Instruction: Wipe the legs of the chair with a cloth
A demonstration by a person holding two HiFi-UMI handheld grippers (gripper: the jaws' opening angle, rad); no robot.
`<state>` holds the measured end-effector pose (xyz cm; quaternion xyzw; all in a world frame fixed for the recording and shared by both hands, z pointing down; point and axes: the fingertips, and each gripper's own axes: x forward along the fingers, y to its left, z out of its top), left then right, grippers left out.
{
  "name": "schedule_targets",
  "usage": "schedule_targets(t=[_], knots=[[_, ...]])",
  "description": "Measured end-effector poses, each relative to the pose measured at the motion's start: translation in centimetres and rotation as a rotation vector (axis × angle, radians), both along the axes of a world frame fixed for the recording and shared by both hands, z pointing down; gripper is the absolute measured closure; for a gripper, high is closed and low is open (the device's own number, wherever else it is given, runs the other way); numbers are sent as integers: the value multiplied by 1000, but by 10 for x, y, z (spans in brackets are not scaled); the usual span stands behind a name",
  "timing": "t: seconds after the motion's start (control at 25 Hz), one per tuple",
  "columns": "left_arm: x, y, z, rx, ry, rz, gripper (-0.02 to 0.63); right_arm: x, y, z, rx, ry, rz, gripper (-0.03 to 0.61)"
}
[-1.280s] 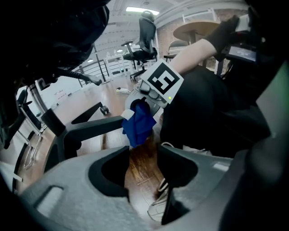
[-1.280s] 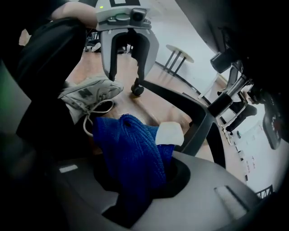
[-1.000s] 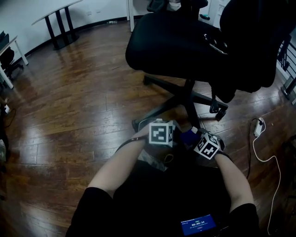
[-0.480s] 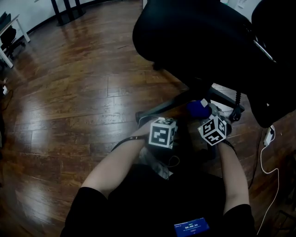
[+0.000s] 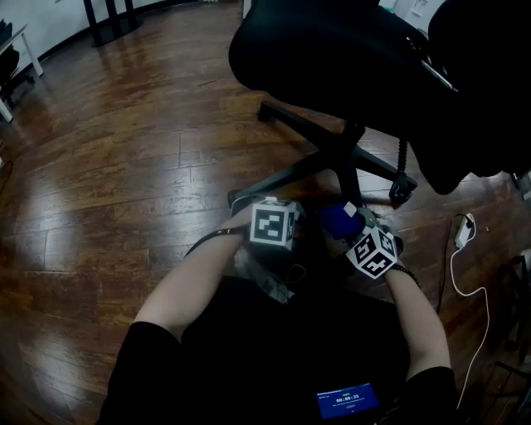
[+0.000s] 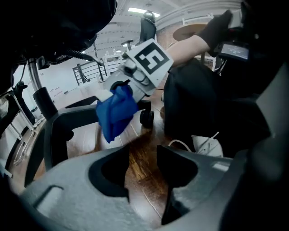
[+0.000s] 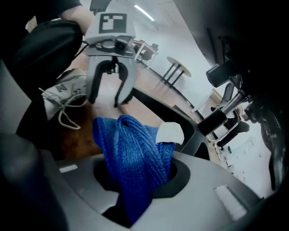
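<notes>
The black office chair stands on a star base, with one leg running toward me. My right gripper is shut on a bunched blue cloth with a white tag, held just in front of the base column. Close to its left, my left gripper is open by a narrow gap over bare floor, holding nothing. Seen from the right gripper, the left gripper hangs above a dark chair leg. Seen from the left gripper, the cloth dangles near a caster.
A white power strip with its cable lies on the wooden floor at the right. A white sneaker is by the person's leg. A table on black legs stands at the far left. A small lit screen sits low in the head view.
The right gripper went up toward the chair column with the cloth, then came back down a little. The left gripper has sunk slightly and kept the same gap.
</notes>
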<state>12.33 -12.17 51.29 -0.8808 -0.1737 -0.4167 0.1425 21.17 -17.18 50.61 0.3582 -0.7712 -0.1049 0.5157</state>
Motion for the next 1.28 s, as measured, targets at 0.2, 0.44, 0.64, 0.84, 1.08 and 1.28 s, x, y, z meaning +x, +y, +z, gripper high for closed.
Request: schedule_targets(t=[0.2,0.44,0.64,0.84,1.08,1.28], knots=[[0,5,-8,15,7,10,426,3,86,26,-167,3,-52,483],[4,3,-20,59,44,30,426,9,92,31,-206,54,-68,482],[4,1,-12,25,45,47,426,8,19,9,-95,-22,23,482],[11,1,-11,-10,65,59,426,5,-72,-20,116,-3,131,480],[6,2,0,-31,28,61,426,1,-110,-31,201,79,122,474],[0,3,9,-31,-6,53,426,-3,-69,-12,130,115,49,480]])
